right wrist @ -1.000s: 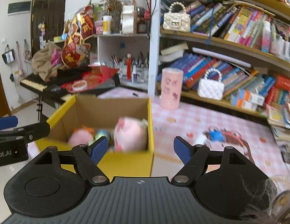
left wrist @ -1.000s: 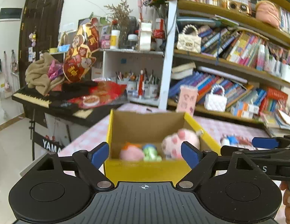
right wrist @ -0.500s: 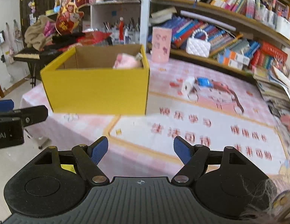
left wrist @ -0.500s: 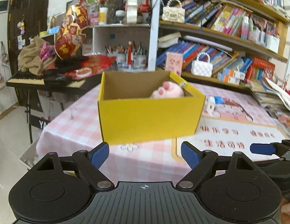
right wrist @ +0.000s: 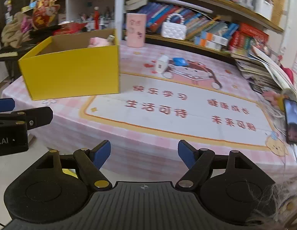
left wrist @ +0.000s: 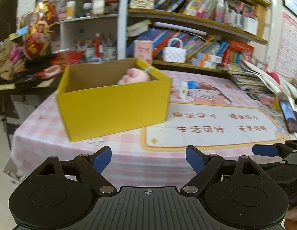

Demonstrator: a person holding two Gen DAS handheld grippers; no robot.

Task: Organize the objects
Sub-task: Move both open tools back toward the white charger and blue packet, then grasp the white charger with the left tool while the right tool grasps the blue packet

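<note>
**Both tongs spread and empty in front of the yellow box**

Left wrist view: the left gripper (left wrist: pixel 148 159) has its blue pads spread wide, with nothing between them but the pink checked tablecloth (left wrist: pixel 43 130). The yellow box (left wrist: pixel 114 103) stands on the table at about eleven o'clock from the tongs, open at the top. A pink plush toy (left wrist: pixel 135 76) lies inside it, against the far right corner (only its upper part shows over the wall). At about one o'clock, past the box, a small white object (left wrist: pixel 183 90) and a blue object (left wrist: pixel 193 84) lie on the printed mat (left wrist: pixel 206 132). The right gripper's blue tip (left wrist: pixel 264 150) reaches in at three o'clock. A phone (left wrist: pixel 289 117) lies at the mat's right edge.

Right wrist view: the right gripper (right wrist: pixel 144 154) is also apart, though less widely, and holds nothing; beneath it is the table's near edge. The yellow box (right wrist: pixel 72 72) sits at about ten o'clock, with the plush toy (right wrist: pixel 97 41) showing at its far corner. The white object (right wrist: pixel 161 64) and blue object (right wrist: pixel 180 61) lie near twelve o'clock, well apart from the tongs. The left gripper's arm (right wrist: pixel 24 117) enters at nine o'clock.
</note>
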